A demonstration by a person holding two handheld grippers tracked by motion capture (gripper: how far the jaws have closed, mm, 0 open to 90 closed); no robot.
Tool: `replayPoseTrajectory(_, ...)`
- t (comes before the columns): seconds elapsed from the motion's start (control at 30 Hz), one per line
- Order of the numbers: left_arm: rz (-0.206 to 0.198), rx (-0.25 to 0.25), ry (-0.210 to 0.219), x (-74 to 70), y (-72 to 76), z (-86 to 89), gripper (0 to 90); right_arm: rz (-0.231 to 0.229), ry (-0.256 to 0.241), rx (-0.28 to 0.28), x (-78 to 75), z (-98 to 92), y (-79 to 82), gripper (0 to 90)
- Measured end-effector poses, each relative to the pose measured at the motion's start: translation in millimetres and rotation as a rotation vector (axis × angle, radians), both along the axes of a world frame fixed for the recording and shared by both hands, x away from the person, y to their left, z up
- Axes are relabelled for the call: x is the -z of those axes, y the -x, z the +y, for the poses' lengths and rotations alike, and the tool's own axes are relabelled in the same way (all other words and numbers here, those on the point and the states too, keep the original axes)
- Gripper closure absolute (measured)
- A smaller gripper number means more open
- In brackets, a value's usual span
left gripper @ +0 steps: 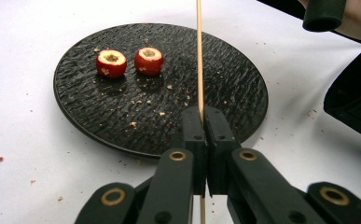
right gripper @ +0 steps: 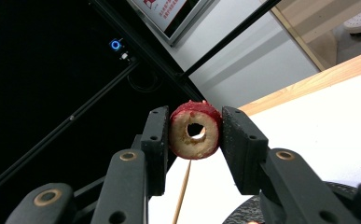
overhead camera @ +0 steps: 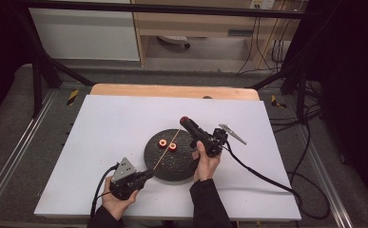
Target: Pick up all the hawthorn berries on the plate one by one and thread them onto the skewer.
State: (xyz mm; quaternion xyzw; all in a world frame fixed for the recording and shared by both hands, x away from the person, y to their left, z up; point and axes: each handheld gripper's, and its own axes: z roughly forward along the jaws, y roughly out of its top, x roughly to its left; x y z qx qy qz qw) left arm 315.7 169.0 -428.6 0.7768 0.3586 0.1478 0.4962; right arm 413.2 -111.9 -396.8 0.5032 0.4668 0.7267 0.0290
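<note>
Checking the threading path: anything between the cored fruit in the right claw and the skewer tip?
Nothing visible. The right claw holds the cored fruit in open air; the skewer, clamped in the left claw, points toward it.

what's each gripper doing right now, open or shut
Left gripper: shut on the wooden skewer.
Right gripper: shut on a cored red fruit, held up above the black plate.

High view: fixed overhead, facing forward and down on the white worktop (overhead camera: 124,123). Left gripper view: low and close, along its jaws across the black plate (left gripper: 99,116). Right gripper view: tilted upward past the worktop edge. All three share the wooden skewer (overhead camera: 165,151).
</note>
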Motion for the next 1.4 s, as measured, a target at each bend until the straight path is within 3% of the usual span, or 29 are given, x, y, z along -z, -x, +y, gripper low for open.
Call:
replayPoseTrajectory(0.33, 0.002, -0.012, 0.011, -1.3, -1.4, -6.1, 88.5, 0.005, -0.005, -0.013, 4.2, 3.0, 1.5, 63.9)
replayPoseTrajectory(0.6, -0.003, -0.049, 0.031, -5.2, -3.8, -16.0, 88.6, 0.01, -0.017, -0.026, 6.4, 5.2, 4.0, 63.9)
replayPoseTrajectory(0.83, 0.008, -0.062, 0.049, -11.3, -12.3, -24.4, 88.6, 0.026, -0.009, -0.046, 12.0, 9.2, 7.6, 64.0)
replayPoseTrajectory(1.4, 0.011, -0.046, 0.047, -21.5, -36.5, -38.6, 88.7, 0.04, 0.056, -0.097, 20.4, 15.0, 19.7, 64.0)
